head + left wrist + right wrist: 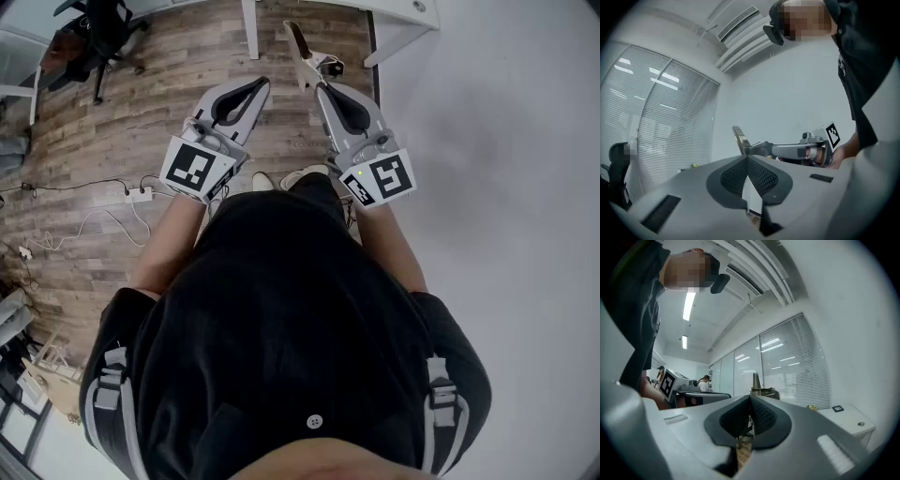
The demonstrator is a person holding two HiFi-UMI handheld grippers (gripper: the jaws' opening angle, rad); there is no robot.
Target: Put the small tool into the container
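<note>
My right gripper point(320, 87) is held in front of my body, over the wooden floor, and is shut on a small tool point(300, 45) with a tan blade that sticks out past the jaw tips. In the left gripper view the same tool point(739, 138) rises from the right gripper point(751, 149). In the right gripper view a thin dark upright piece point(755, 381) stands just beyond the closed jaws of that gripper point(750, 398). My left gripper point(263, 85) is beside it, its jaws shut with nothing between them point(746, 159). No container is in view.
White table legs point(251, 28) and a white tabletop edge point(403, 17) stand ahead. A power strip with cables point(139, 194) lies on the floor to the left. An office chair point(98, 37) is at far left. A white wall point(506, 141) runs along the right.
</note>
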